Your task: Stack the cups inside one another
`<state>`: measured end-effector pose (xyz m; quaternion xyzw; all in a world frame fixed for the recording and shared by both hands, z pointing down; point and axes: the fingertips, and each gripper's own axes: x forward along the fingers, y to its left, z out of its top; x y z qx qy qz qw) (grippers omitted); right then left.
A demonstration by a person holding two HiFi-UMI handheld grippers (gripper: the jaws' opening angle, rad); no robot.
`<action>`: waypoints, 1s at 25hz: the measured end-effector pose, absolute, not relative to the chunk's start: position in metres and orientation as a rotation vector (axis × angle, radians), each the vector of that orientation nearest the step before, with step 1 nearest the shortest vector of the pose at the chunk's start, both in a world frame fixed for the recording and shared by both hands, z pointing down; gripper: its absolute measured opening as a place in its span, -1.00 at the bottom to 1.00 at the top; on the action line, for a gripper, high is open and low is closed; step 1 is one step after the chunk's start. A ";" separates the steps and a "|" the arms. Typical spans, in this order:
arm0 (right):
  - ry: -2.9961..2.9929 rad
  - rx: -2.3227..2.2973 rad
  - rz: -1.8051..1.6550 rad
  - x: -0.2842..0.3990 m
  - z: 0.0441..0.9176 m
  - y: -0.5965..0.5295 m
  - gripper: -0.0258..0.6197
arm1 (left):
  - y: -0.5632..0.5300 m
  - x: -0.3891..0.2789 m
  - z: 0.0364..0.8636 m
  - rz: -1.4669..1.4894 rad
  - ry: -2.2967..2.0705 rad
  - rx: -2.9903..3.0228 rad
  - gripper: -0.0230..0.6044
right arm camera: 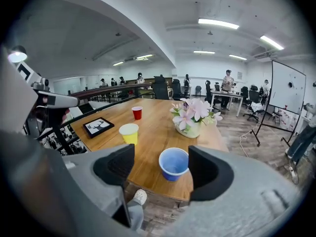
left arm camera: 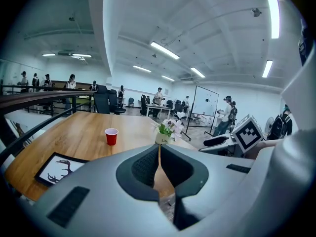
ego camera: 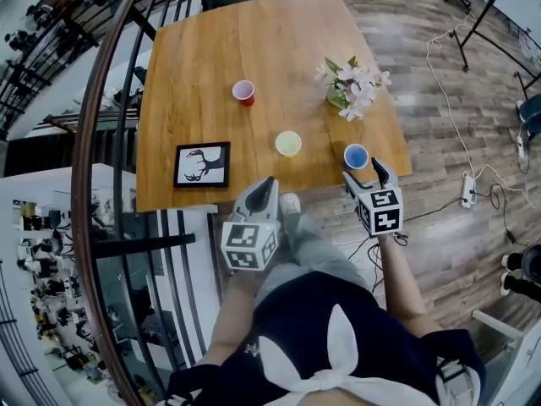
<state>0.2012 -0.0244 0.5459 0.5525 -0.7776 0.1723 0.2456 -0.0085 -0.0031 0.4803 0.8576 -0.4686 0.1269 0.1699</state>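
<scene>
The left side of the wooden table [ego camera: 254, 49] is crossed by a curved handrail [ego camera: 93, 142] in the head view, so that edge is partly covered; in the left gripper view the near part of the tabletop is hidden behind the gripper's own grey housing, and only the red cup [left arm camera: 111, 136], the vase of pink flowers [left arm camera: 167, 131] and part of the framed deer picture [left arm camera: 59, 168] are seen past it. The left gripper [ego camera: 267, 184] is held off the table, below its near edge, with its jaws pressed together and nothing between them. The right gripper [ego camera: 365, 172] is held at the near edge by the right corner, jaws spread wide; the blue cup [right arm camera: 174, 163] is seen in the gap beyond the pads, upright and gripped by nothing; whether a tip brushes it cannot be told from the head view.

The blue cup [ego camera: 356, 156] stands close to the near edge; the yellow cup [ego camera: 288, 144] stands to its left, slightly further in, well apart from it; the red cup [ego camera: 243, 92] stands toward the middle of the table, apart from both. All three are upright with mouths up and none is nested. The vase is set near the right edge, behind the blue cup; the picture lies flat by the near left corner. Bare wood is left between the cups, and the far half of the table is open.
</scene>
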 end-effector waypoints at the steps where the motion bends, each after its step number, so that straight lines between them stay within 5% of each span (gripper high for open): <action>1: -2.111 1.510 0.482 0.203 0.550 -0.028 0.13 | -0.007 -0.010 0.481 0.369 -1.329 2.437 -0.84; 25: -1.934 1.485 0.652 0.220 0.624 -0.071 0.18 | -0.069 -0.032 0.510 0.439 -1.283 2.398 -0.84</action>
